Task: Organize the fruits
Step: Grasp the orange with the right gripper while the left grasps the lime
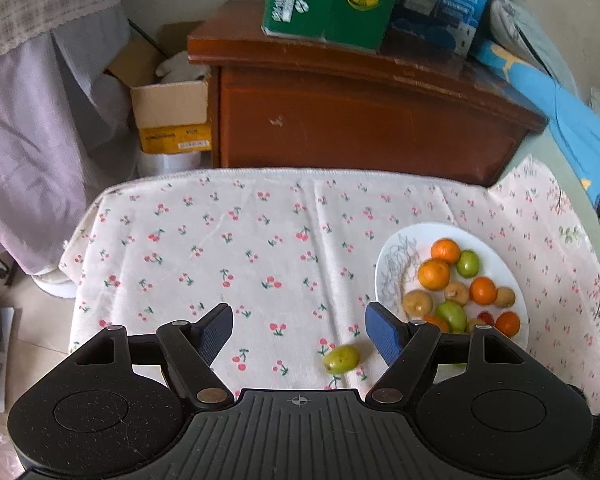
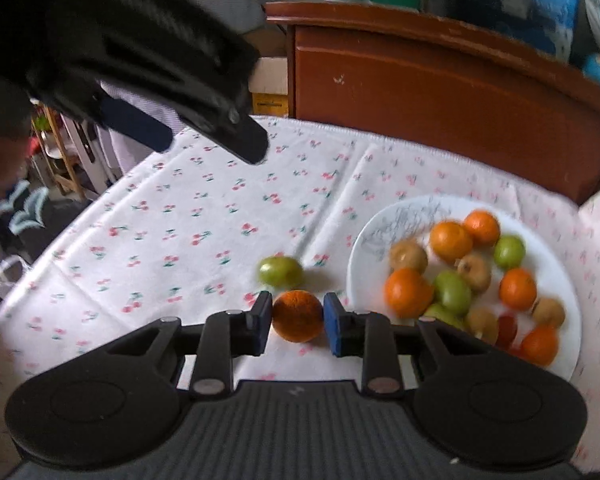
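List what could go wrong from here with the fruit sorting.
1. The orange sits between the right hand-held gripper pads near its widest part; being round, it may squirt out.
2. The loose green fruit lies just beyond and could get nudged and roll across the tablecloth.
3. The plate is crowded, so piled fruit might spill.

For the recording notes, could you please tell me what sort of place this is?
Most likely a lived-in room at home, perhaps a bedroom: a small table under a cherry-print cloth, a wooden cabinet stacked with boxes, and an open cardboard box beside hanging fabric.
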